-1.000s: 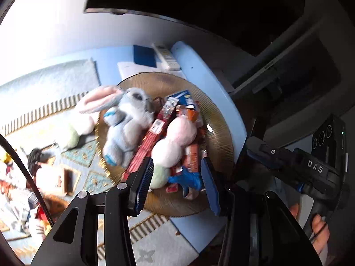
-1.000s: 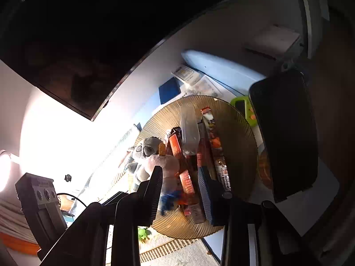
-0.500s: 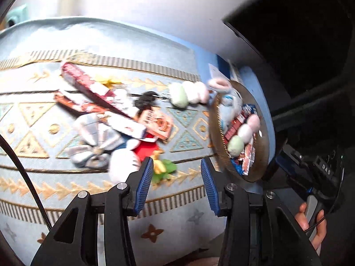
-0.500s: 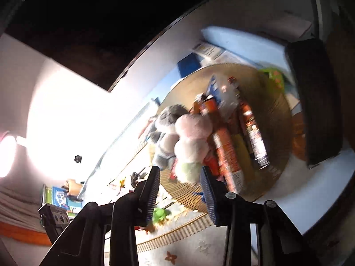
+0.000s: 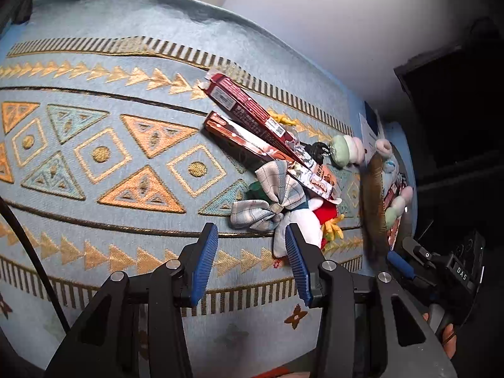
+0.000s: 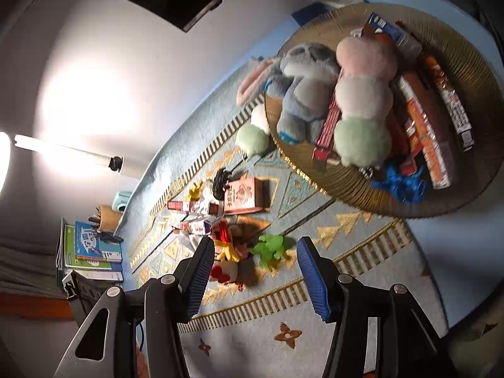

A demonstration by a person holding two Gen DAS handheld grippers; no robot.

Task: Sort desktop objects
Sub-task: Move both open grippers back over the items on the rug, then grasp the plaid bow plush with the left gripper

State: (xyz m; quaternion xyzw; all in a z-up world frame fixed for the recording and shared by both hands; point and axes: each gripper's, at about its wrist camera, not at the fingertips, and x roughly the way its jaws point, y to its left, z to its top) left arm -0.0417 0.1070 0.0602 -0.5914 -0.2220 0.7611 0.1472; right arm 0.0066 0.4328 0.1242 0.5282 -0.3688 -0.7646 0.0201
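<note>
Right gripper (image 6: 250,272), its jaws just opened wider and gripping nothing, hangs over the patterned mat (image 6: 315,327), with the green toy (image 6: 271,249) on the mat between its fingers. That toy lies near the woven tray (image 6: 466,72), beside the tray's near rim. Left gripper (image 5: 250,266) stands partly spread and empty above the plaid bow (image 5: 267,198), which lies on the mat beside the tray.

Patterned blue mat (image 5: 126,163) carries snack boxes (image 5: 249,116), toys, woven tray (image 6: 472,195)
</note>
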